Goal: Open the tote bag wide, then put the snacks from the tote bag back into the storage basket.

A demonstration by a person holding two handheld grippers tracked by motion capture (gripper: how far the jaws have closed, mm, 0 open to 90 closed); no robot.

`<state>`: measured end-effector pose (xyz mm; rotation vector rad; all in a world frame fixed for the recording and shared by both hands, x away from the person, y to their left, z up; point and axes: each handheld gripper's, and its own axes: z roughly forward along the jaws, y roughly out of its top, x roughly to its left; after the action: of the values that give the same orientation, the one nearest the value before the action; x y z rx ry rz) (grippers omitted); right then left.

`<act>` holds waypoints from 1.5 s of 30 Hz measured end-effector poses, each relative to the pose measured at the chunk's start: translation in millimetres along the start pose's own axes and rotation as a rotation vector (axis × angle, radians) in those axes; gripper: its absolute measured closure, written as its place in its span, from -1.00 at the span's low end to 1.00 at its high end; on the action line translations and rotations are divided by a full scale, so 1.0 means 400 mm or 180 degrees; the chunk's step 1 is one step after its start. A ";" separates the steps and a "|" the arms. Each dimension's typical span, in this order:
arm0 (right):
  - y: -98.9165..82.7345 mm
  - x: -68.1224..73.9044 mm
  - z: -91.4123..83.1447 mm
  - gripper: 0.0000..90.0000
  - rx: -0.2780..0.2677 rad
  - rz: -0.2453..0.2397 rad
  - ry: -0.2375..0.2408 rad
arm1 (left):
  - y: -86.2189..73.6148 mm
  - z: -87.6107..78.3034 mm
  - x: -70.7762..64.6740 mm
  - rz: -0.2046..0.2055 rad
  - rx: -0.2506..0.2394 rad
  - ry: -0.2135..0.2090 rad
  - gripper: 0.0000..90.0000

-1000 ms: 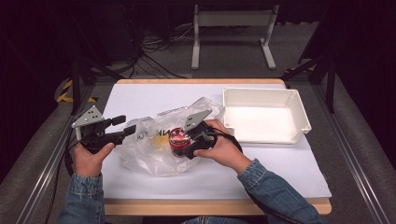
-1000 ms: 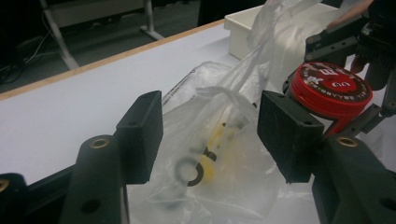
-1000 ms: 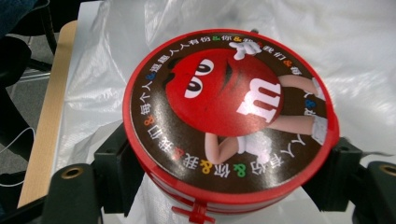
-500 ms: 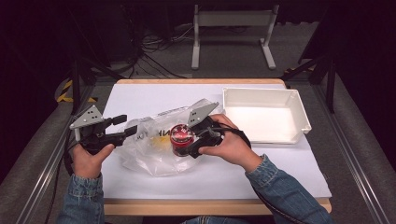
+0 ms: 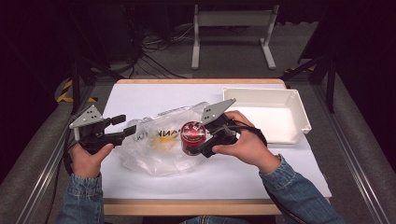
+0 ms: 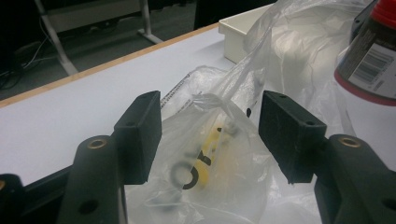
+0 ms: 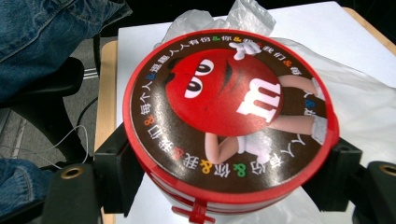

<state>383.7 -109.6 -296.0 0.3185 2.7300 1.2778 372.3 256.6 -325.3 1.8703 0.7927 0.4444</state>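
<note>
lifting the can at 12 o'clock of the bag, the right gripper clamps its sides; the film may cling and drag, since the left gripper stands open around the bag's edge, not pinching it

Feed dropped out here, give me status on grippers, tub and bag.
Right gripper clamped on candy tub, above bag. Left gripper open around bag's edge. White tray unobstructed.
</note>
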 end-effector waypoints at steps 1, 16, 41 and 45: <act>-0.006 -0.003 -0.018 -0.44 -0.0004 0.0021 -0.0029 | 0.000 -0.003 0.003 -0.0021 -0.0017 0.0004 -0.10; -0.047 -0.026 -0.143 -0.44 -0.0142 0.0208 -0.0242 | 0.010 -0.008 0.015 -0.0043 -0.0142 0.0045 -0.09; -0.113 -0.157 -0.264 -0.44 -0.0297 0.0604 -0.0665 | 0.004 -0.029 0.024 -0.0145 -0.0222 0.0126 -0.10; -0.126 -0.180 -0.274 -0.44 -0.0268 0.0665 -0.0747 | 0.004 -0.031 0.023 -0.0145 -0.0221 0.0128 -0.10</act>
<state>426.1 -239.5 -263.8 0.7128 2.4905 1.3046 371.9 270.8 -319.2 1.7806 0.8349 0.4764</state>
